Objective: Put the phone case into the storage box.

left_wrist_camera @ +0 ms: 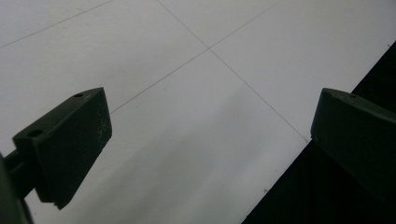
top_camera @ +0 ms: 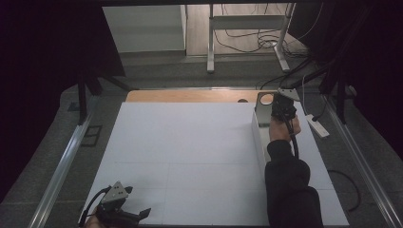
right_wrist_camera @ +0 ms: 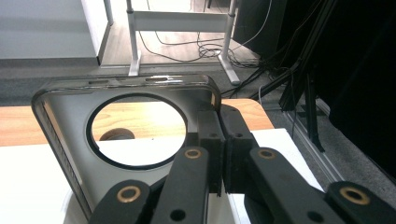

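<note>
A translucent grey phone case (top_camera: 262, 108) with a large round hole stands upright near the far right of the white board (top_camera: 190, 152). My right gripper (top_camera: 283, 108) is shut on its right edge. In the right gripper view the jaws (right_wrist_camera: 223, 154) are pressed together on the rim of the case (right_wrist_camera: 60, 126), and wood shows through the hole. A white oblong box (top_camera: 259, 140) lies just in front of the case, beside the person's dark sleeve (top_camera: 287, 190). My left gripper (top_camera: 139, 216) hangs open over the board's near left corner. Its fingers (left_wrist_camera: 70, 140) are spread wide with nothing between them.
A strip of wooden tabletop (top_camera: 190, 96) shows beyond the board. A white power strip (top_camera: 317, 126) lies off the right edge. A metal stand (top_camera: 247, 23) and cables (top_camera: 256, 40) are on the floor behind. Dark curtains flank both sides.
</note>
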